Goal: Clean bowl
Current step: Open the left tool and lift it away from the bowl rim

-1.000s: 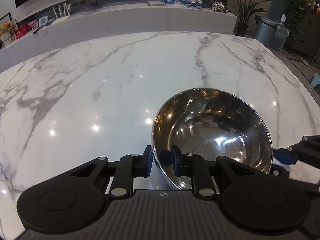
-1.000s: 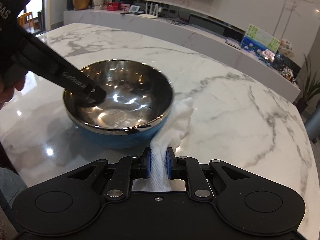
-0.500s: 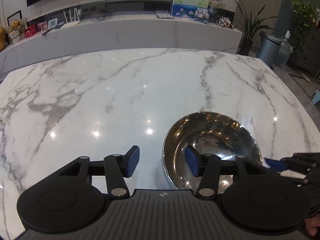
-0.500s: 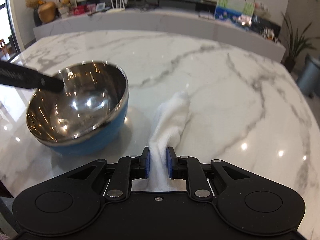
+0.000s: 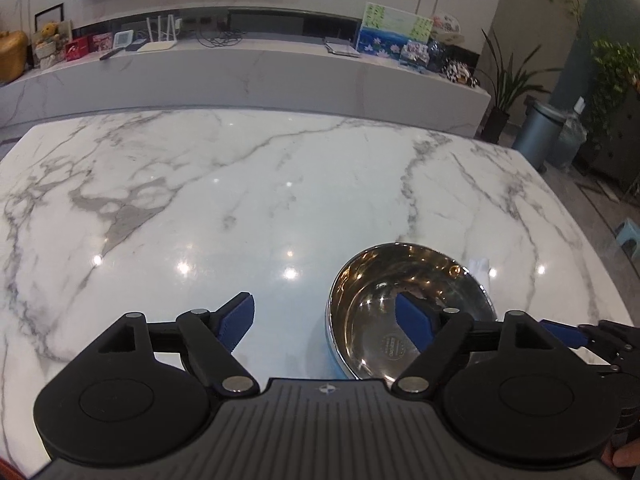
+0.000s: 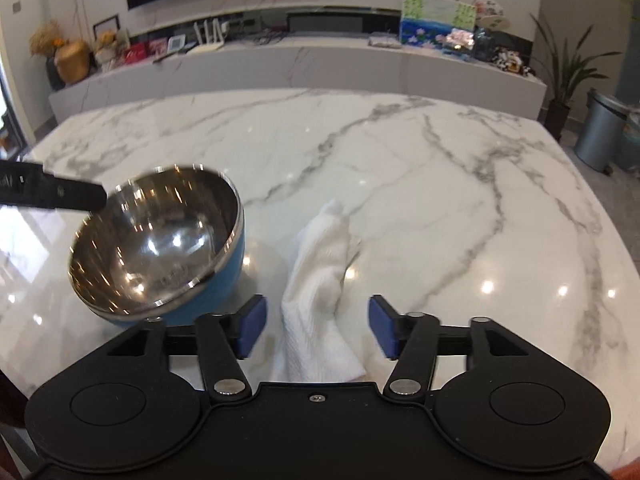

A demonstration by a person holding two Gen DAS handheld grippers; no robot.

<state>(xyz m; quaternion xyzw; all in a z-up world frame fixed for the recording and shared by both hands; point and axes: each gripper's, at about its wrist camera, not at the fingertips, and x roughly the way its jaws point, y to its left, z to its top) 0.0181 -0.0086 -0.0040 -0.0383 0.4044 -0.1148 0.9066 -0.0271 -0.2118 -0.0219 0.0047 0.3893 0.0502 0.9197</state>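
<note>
A steel bowl (image 5: 408,304) with a blue outside sits on the white marble table (image 5: 240,200). My left gripper (image 5: 326,318) is open, its right finger over the bowl's inside and its left finger outside the rim. In the right wrist view the bowl (image 6: 156,244) looks tilted and blurred at the left. My right gripper (image 6: 316,324) is open, with a white cloth (image 6: 320,304) lying on the table between its fingers. A tip of the cloth (image 5: 480,266) shows behind the bowl.
The left gripper's black finger (image 6: 52,196) reaches in beside the bowl's far rim. The right gripper's finger (image 5: 576,332) shows at the right edge. A marble counter (image 5: 240,76) with small items stands beyond the table. A bin (image 6: 600,136) and plants stand at the right.
My left gripper let go of the bowl's rim and opened wide. My right gripper opened and released the cloth, which now lies on the table. Both pulled back.
</note>
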